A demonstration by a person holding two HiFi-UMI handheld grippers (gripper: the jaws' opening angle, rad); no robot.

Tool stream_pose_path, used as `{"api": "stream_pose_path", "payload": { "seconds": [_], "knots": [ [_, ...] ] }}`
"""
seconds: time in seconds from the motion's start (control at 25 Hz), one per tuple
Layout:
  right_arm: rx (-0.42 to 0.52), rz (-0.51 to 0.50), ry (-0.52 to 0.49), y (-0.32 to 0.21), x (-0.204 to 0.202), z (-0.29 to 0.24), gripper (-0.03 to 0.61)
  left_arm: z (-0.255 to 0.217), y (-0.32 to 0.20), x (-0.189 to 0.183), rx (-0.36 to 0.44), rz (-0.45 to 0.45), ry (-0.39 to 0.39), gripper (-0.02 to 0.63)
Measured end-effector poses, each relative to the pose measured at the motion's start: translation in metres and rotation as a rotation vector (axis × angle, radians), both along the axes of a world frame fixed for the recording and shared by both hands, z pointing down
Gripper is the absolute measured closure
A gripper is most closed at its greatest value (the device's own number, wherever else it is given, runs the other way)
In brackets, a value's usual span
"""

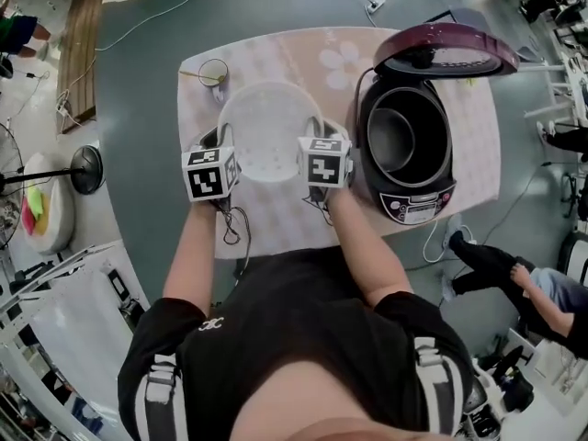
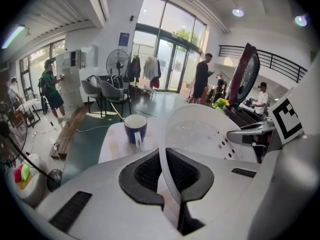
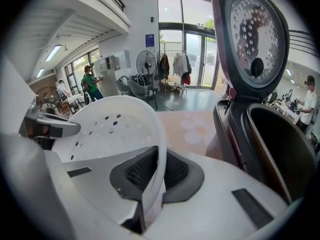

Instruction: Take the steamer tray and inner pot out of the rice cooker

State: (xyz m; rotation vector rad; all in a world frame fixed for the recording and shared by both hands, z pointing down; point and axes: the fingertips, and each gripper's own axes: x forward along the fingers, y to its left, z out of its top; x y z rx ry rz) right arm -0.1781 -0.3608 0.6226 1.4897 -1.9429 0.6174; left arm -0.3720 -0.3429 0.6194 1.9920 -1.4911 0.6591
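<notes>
From the head view, the white steamer tray [image 1: 260,131] is out of the rice cooker [image 1: 418,205]. It is over the surface [image 1: 276,223], just to the left of the cooker. I cannot tell if the tray touches the surface. The left gripper [image 1: 220,141] holds the tray's left edge and the right gripper [image 1: 315,139] holds its right edge. The cooker's lid [image 1: 446,53] stands open. The dark inner pot [image 1: 400,136] sits inside the cooker. A cup [image 1: 213,72] stands on the surface behind the tray.

In the left gripper view, the left gripper [image 2: 167,176] is squeezed tight on the thin rim of the steamer tray [image 2: 200,129]. The tray has small holes in it. A blue cup [image 2: 135,127] stands behind it.

In the right gripper view, the right gripper [image 3: 156,171] is pinched on the other side of the tray's [image 3: 115,124] rim. The rice cooker [image 3: 235,129] is close on the right, with its lid [image 3: 252,39] up. The inner pot [image 3: 287,149] is in it.
</notes>
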Motion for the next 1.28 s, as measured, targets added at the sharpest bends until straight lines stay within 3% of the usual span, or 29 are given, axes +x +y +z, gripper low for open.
{"api": "stream_pose_path", "payload": {
  "seconds": [0.28,0.92,0.96,1.04,1.08,1.28],
  "knots": [
    [-0.046,0.093,-0.002,-0.017,0.018,0.048,0.556,0.045,-0.031,0.017,-0.049,0.069,0.009,0.591],
    [-0.145,0.139,0.014,-0.034,0.033,0.115,0.549,0.110,-0.051,0.032,-0.171,0.110,0.010,0.587],
    [-0.138,0.137,0.010,-0.035,0.033,0.115,0.548,0.112,-0.051,0.033,-0.176,0.112,0.012,0.563],
    [-0.114,0.131,0.002,-0.037,0.031,0.113,0.465,0.112,-0.051,0.031,-0.179,0.105,0.012,0.423],
    [-0.100,0.127,-0.001,-0.037,0.030,0.111,0.458,0.110,-0.051,0.030,-0.173,0.099,0.008,0.402],
    [0.006,0.100,-0.005,-0.042,0.023,0.085,0.448,0.082,-0.054,0.020,-0.069,0.058,-0.018,0.402]
  ]
}}
